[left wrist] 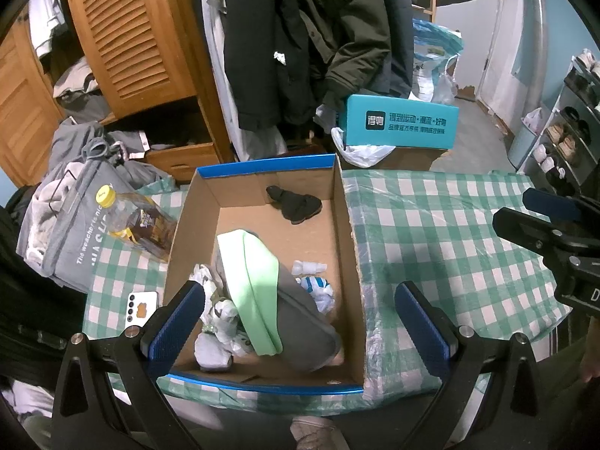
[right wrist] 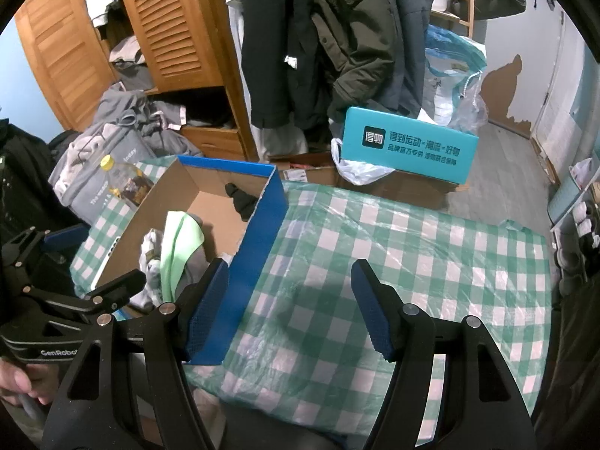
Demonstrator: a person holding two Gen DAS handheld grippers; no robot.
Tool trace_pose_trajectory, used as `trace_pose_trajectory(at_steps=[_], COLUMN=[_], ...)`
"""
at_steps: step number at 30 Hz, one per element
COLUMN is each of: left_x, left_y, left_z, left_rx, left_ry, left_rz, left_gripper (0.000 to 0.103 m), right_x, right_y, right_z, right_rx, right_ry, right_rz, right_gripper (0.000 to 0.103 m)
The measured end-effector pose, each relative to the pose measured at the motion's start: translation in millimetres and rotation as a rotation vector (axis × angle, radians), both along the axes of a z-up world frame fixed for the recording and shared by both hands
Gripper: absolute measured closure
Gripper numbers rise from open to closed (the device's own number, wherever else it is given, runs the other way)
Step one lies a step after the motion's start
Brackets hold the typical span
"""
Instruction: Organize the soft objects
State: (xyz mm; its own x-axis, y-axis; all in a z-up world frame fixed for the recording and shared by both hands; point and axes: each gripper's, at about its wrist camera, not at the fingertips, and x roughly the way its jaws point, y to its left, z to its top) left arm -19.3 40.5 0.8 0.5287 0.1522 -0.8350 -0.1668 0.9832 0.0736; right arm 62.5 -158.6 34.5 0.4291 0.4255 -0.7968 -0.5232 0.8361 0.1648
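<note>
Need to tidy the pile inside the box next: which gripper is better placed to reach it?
Left, probably. The left gripper hangs open directly over the cardboard box, its fingers framing the grey-and-green garment. The right gripper is open over bare checked tablecloth, outside the box wall.

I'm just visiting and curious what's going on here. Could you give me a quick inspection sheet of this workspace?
Surface: table with green checked cloth under clear plastic.
Job's things: open cardboard box holding a grey and green garment, a black soft item at the far end, and white socks.
Clutter: bottle with yellow cap and white phone left of the box.
Grippers: left gripper open over the box; right gripper open, empty, over bare cloth beside the box.
Cables: nothing seen.
Surroundings: hanging coats, wooden wardrobe, teal box, shoe rack.
</note>
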Motion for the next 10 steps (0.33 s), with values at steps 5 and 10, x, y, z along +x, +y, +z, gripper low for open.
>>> trace_pose_trajectory(at_steps=[5, 10], left_x=[-1.4, 0.2], left_y=[-1.9, -3.2], left_z=[0.6, 1.7], left_rx=[0.002, -0.005], left_ry=[-0.004, -0.004], left_rz=[-0.005, -0.007], left_gripper=[0.001, 0.001], right_x=[-0.2, -0.4], right_y=[-0.1, -0.3], right_z=[0.3, 0.4], right_rx=[0.000, -0.001], right_ry=[0.000, 0.000], right_rz=[0.000, 0.000], right_gripper=[0.036, 0.036])
